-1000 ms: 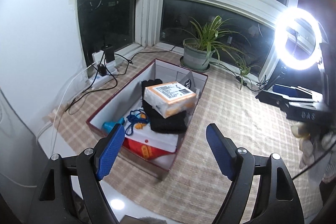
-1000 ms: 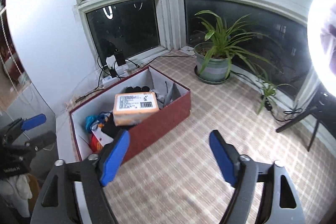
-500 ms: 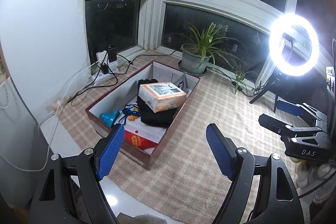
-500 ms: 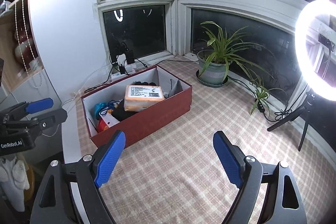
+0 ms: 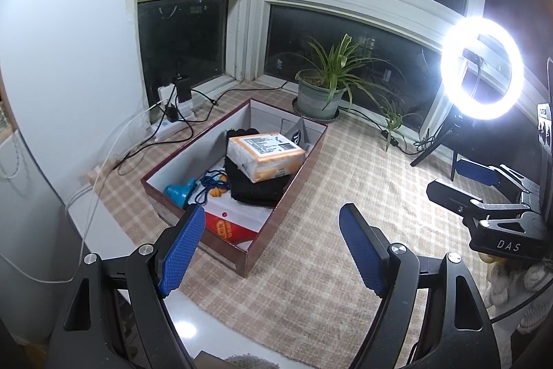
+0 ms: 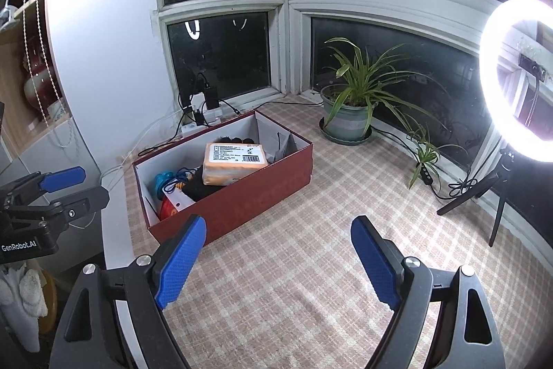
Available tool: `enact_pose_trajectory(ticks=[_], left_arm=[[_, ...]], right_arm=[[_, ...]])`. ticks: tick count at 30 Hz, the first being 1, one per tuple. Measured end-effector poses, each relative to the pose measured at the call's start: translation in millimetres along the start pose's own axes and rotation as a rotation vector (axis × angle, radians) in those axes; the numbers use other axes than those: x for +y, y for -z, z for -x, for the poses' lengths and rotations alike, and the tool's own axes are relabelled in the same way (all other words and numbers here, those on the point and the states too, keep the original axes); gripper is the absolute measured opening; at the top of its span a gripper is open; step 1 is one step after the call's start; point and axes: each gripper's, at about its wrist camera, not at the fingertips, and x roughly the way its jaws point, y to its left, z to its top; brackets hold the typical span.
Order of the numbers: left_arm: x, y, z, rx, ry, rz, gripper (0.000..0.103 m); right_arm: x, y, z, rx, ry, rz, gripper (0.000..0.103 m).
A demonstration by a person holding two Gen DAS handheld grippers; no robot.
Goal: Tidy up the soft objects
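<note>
A dark red box (image 5: 266, 241) (image 6: 249, 196) stands on the checked cloth. Inside it an orange tissue pack (image 5: 266, 154) (image 6: 235, 163) lies on black fabric (image 5: 257, 187), beside a blue funnel-shaped object (image 5: 181, 192), a blue cord (image 5: 211, 184) and a white and red pack (image 5: 235, 220). My left gripper (image 5: 273, 248) hovers open and empty in front of the box's near end. My right gripper (image 6: 278, 256) is open and empty too, over bare cloth in front of the box's long side. Each gripper shows at the edge of the other's view (image 5: 490, 196) (image 6: 55, 192).
A potted plant (image 5: 321, 92) (image 6: 349, 116) stands by the window behind the box. A ring light (image 5: 482, 68) (image 6: 518, 75) on a tripod is at the right. A power strip with cables (image 5: 172, 120) lies left of the box. The cloth's edge (image 5: 145, 241) runs near my left gripper.
Both grippers have drawn back from the box, which looks smaller and farther in both views. Both stayed open and empty. In the last half second almost nothing moved.
</note>
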Motion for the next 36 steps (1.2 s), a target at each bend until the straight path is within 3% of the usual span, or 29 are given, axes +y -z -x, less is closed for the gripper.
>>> enact_pose_trajectory(ticks=[36], left_arm=[[2.0,2.3,-5.3,-0.014,-0.009,-0.007,0.08]], right_arm=[[-5.9,8.1,-5.5,0.028,0.02,-0.01,0.083]])
